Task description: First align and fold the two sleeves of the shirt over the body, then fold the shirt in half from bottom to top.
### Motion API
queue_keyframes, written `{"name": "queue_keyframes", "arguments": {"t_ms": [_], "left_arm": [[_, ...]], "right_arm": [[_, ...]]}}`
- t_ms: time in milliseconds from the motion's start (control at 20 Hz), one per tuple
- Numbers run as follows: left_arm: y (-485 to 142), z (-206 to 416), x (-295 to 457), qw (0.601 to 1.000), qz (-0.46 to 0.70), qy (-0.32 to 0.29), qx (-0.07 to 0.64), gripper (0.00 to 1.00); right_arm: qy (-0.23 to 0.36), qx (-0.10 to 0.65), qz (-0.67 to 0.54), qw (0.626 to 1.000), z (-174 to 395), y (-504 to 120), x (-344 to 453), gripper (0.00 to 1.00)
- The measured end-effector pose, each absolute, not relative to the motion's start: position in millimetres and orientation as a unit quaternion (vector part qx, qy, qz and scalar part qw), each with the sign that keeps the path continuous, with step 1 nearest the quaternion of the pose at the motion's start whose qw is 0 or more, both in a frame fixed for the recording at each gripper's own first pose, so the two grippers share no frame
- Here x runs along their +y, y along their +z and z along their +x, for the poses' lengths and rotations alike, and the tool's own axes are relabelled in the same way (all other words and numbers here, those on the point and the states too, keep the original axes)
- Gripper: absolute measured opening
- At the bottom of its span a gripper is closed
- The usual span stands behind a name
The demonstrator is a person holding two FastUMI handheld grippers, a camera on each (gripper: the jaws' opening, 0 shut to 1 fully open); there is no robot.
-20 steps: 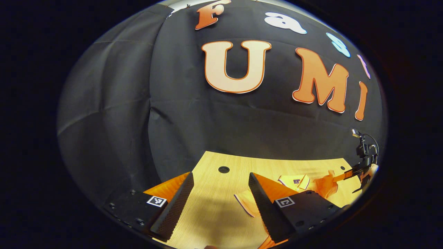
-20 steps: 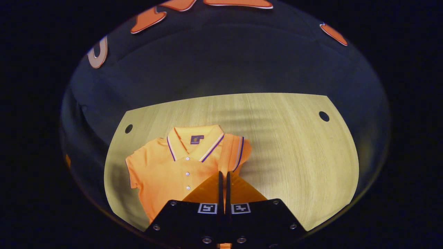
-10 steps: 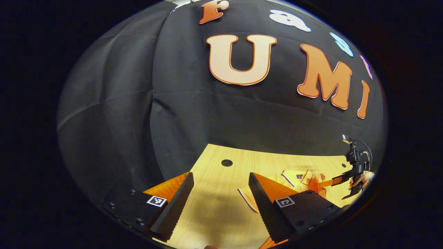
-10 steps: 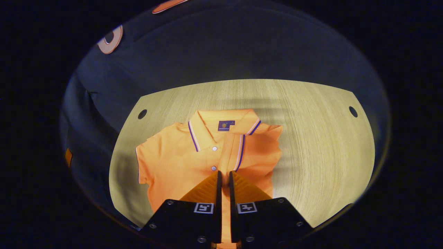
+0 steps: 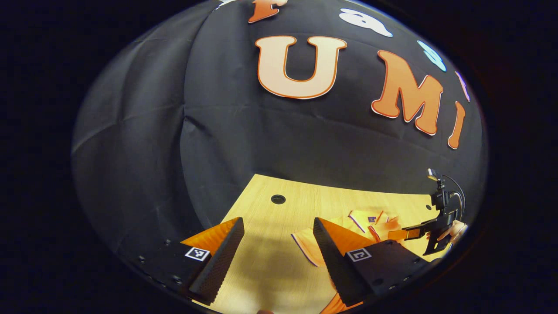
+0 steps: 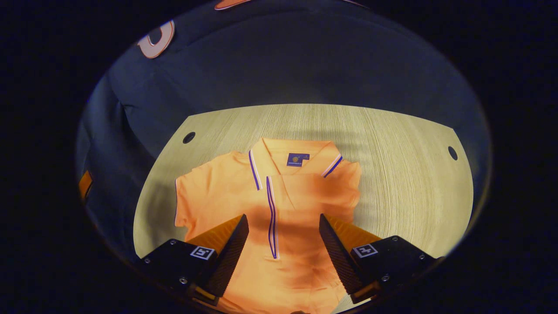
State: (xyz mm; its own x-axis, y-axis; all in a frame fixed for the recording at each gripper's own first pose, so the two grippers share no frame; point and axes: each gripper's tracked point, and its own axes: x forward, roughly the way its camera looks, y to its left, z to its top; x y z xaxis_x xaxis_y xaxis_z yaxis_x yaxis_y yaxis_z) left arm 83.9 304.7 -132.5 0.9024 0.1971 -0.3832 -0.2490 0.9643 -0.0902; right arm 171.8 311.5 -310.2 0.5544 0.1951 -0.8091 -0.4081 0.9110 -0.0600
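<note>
Orange polo shirt (image 6: 279, 209) flat on pale wooden bench (image 6: 405, 174), one sleeve folded over body. Right gripper (image 6: 283, 244) spread wide above shirt, empty. Left gripper (image 5: 279, 248) also agape, beside shirt, probably lining up other sleeve.

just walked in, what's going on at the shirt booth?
A person is folding an orange polo shirt on a light wooden table with two handheld grippers. One sleeve already lies folded over the body; the other sleeve is still spread out. The right gripper hangs open above the folded sleeve. The left gripper is open over bare table.
</note>
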Motion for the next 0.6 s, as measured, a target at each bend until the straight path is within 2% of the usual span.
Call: {"name": "queue_keyframes", "arguments": {"t_ms": [200, 600], "left_arm": [[-145.0, 93.3, 283.4, 0.969, -0.081, 0.092, 0.216, 0.98], [-198.8, 128.3, 239.8, 0.933, -0.138, 0.063, 0.327, 0.98]], "right_arm": [[0.166, 0.414, -0.103, 0.889, 177.9, -287.3, 304.5, 0.99], [0.176, 0.379, -0.084, 0.905, 164.7, -241.7, 286.2, 0.99]]}}
